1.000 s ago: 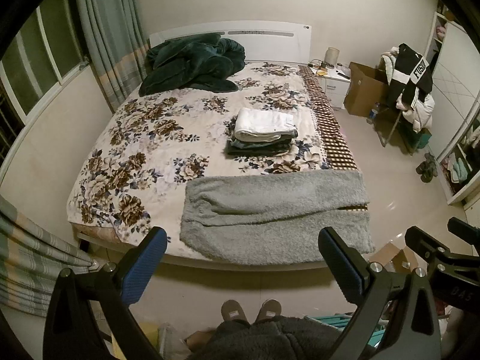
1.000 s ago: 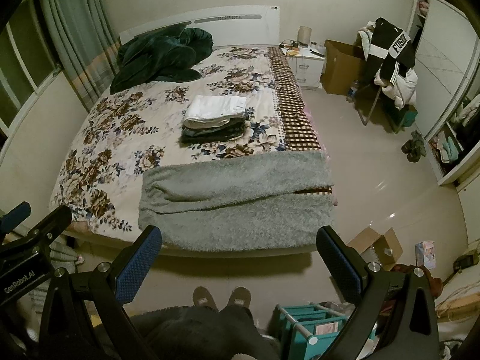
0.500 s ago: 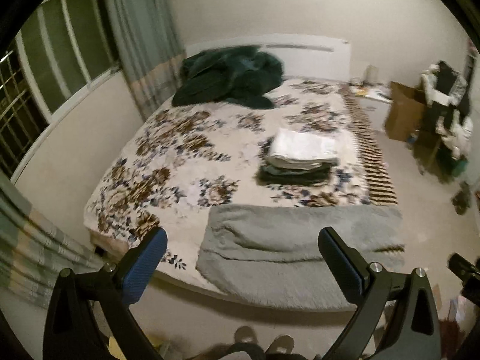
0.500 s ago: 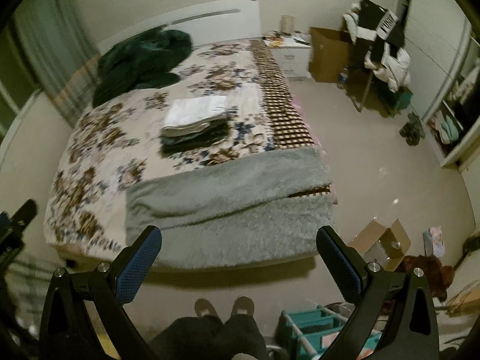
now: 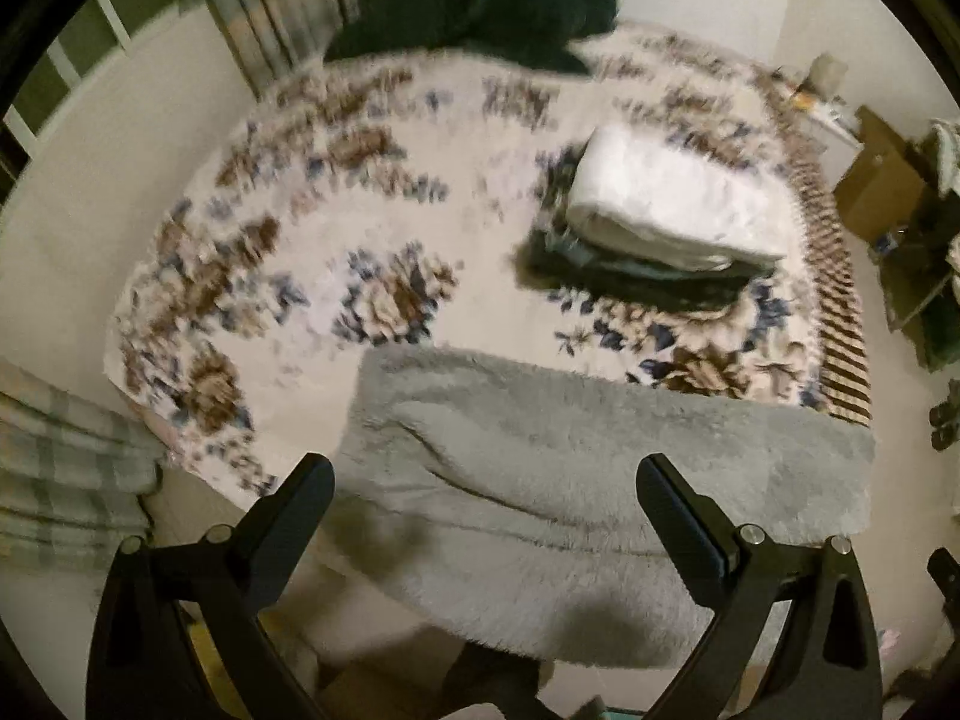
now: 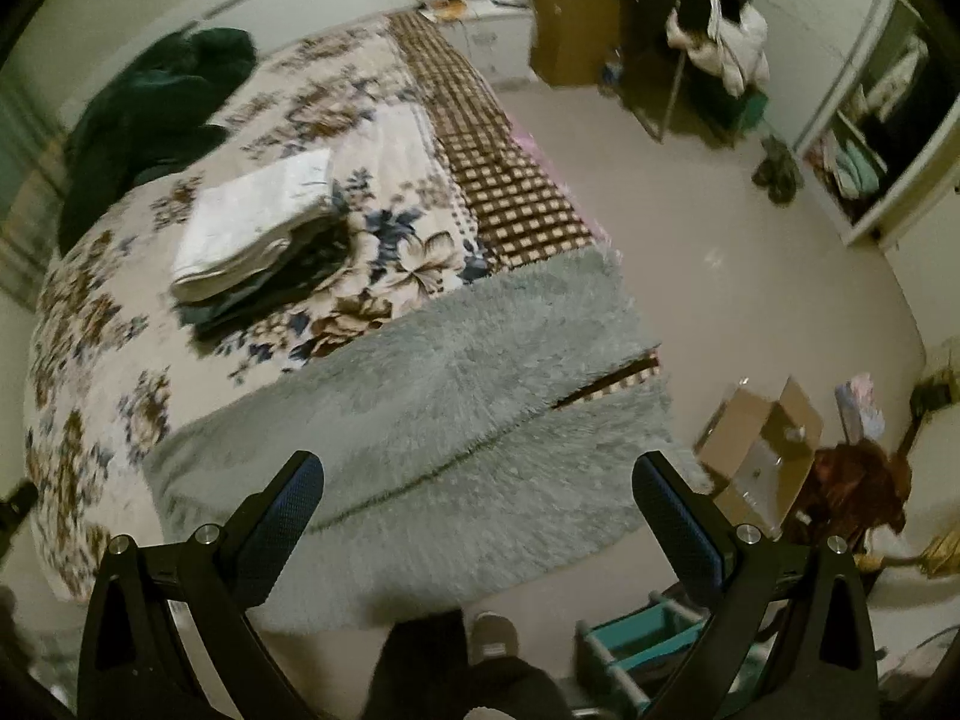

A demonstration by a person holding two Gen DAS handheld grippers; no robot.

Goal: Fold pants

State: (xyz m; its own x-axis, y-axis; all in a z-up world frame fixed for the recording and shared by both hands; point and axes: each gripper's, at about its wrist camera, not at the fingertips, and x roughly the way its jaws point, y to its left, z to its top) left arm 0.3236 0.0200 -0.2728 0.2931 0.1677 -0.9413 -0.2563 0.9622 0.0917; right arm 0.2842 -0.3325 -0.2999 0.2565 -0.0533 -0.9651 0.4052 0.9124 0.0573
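On bed: one fluffy grey pants, one folded pile. Left gripper, right gripper held wide open, nothing gripped, now moved closer.

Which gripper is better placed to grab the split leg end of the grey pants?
Right gripper, likely: open above the grey pants, leg ends close on its side; left gripper faces the other end.

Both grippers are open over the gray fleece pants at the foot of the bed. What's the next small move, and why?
Probably lower both onto the near edge of the gray fleece pants and pinch it. The left gripper and right gripper are both open, empty and above the fabric, which lies flat across the bed, legs side by side, no crosswise fold made yet.
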